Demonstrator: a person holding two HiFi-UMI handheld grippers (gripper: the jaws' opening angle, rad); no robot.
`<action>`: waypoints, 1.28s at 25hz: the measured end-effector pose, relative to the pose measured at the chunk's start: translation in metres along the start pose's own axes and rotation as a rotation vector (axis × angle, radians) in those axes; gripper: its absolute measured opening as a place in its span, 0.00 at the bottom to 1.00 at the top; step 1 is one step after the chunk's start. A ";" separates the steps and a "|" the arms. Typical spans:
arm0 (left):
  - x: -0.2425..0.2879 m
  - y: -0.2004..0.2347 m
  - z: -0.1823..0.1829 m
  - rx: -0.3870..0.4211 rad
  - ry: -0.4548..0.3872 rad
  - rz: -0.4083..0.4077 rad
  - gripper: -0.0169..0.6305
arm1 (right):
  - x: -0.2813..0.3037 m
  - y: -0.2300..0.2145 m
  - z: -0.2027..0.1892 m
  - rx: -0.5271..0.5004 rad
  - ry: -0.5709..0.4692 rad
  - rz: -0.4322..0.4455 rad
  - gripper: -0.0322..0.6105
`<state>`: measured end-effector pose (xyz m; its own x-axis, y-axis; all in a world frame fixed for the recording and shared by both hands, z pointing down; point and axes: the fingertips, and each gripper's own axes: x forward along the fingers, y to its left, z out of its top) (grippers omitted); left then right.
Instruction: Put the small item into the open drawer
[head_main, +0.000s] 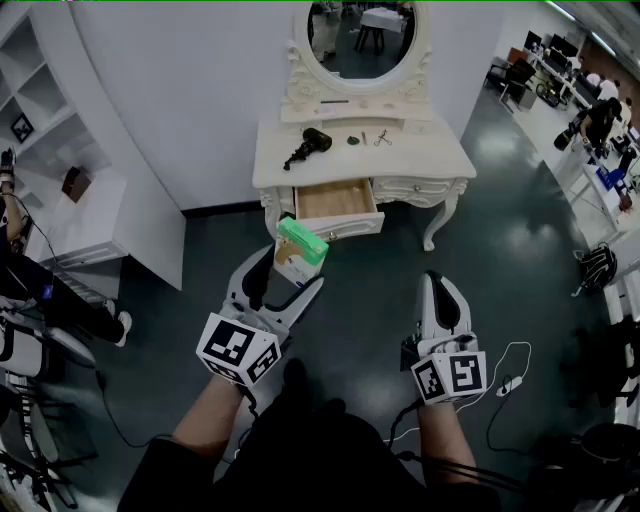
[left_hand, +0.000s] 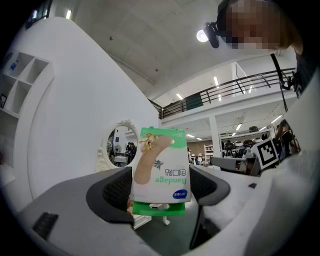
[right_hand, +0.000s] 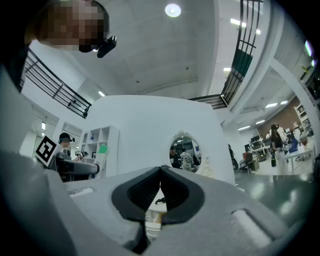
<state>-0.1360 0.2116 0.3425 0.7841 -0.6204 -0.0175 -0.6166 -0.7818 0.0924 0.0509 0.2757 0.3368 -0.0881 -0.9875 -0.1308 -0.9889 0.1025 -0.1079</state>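
Gripping a bandage box (head_main: 301, 250) by its lower part, the left gripper (head_main: 288, 275) has its jaws spread wide, with a pad pressed on each side of the box. The box is held in the air, its print upside down. The open drawer (head_main: 345, 226) of the table (head_main: 425, 160) lies at one o'clock from it, near. The right gripper (head_main: 441, 290), at four o'clock from the box, has its jaws closed together on nothing. A hair dryer (head_main: 310, 143) lies on the table at eleven o'clock from the drawer.
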 end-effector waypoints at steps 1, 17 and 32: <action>0.001 0.007 0.000 0.007 -0.004 0.004 0.56 | 0.006 0.002 -0.001 -0.002 -0.009 0.003 0.05; 0.004 0.013 -0.002 0.018 -0.001 0.012 0.56 | 0.002 -0.001 0.011 -0.037 -0.037 -0.003 0.05; 0.047 0.055 -0.023 0.006 0.024 0.011 0.56 | 0.044 -0.016 0.004 -0.089 -0.028 0.012 0.29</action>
<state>-0.1315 0.1410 0.3697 0.7789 -0.6271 0.0069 -0.6252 -0.7756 0.0869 0.0634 0.2316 0.3286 -0.0982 -0.9824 -0.1590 -0.9946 0.1023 -0.0177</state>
